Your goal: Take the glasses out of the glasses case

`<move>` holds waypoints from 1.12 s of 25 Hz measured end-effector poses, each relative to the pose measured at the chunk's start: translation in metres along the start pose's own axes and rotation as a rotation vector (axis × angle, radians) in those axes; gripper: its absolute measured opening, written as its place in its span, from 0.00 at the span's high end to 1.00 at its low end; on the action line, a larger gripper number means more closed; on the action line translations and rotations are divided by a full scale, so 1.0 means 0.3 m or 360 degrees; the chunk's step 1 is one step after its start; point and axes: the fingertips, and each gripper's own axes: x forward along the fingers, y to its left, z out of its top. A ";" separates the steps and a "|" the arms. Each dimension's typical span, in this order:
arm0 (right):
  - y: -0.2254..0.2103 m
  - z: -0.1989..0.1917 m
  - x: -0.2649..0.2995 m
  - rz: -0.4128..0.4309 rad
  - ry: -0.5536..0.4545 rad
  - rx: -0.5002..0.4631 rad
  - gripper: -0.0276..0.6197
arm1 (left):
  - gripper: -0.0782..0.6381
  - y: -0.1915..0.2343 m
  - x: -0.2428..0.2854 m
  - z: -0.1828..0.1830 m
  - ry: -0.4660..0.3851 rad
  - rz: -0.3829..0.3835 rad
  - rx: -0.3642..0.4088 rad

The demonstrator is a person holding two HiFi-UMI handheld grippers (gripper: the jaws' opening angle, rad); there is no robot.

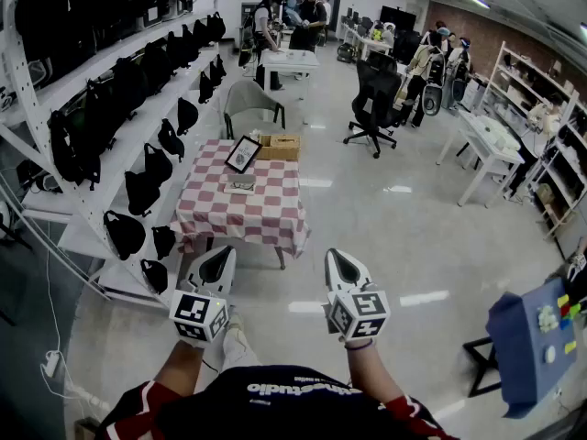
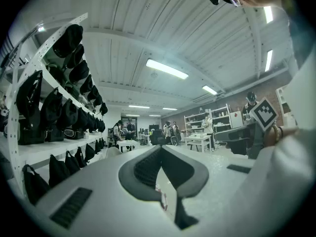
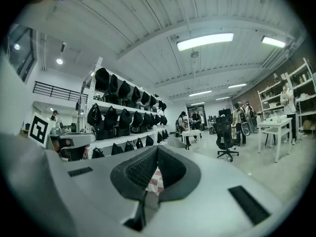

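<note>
Currently we are standing well back from the tabletop [image 1: 220, 214], which is covered by a red-and-white checked cloth. We are holding the left gripper [image 1: 222, 251] and the right gripper [image 1: 337, 256] level in front of us, side by side and apart from each other. We are reading both pairs of jaws as closed tip to tip, with nothing gripped between them. The checked cloth is showing through the slot below the right gripper's tips. A small flat thing is lying near the middle of the cloth. We are taking it for the glasses case [image 1: 241, 187], though it is too small to confirm. Beyond it a tablet [image 1: 243, 153] is standing tilted just beside a brown box [image 1: 280, 147]. Black bags [image 1: 119, 85] are lining the shelves on our left.
</note>
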 end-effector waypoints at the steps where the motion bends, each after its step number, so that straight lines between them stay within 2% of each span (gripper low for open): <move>1: 0.001 -0.006 0.004 0.0003 0.0002 0.0003 0.95 | 0.88 0.009 -0.001 -0.008 -0.0002 0.0007 -0.0020; 10: 0.016 -0.019 0.030 0.0020 0.0016 0.0009 0.96 | 0.88 0.064 -0.020 -0.025 -0.0001 0.0053 -0.0087; 28: 0.058 -0.052 0.116 0.0129 0.0071 0.0074 0.95 | 0.88 0.110 0.017 -0.069 0.0020 0.0039 -0.0142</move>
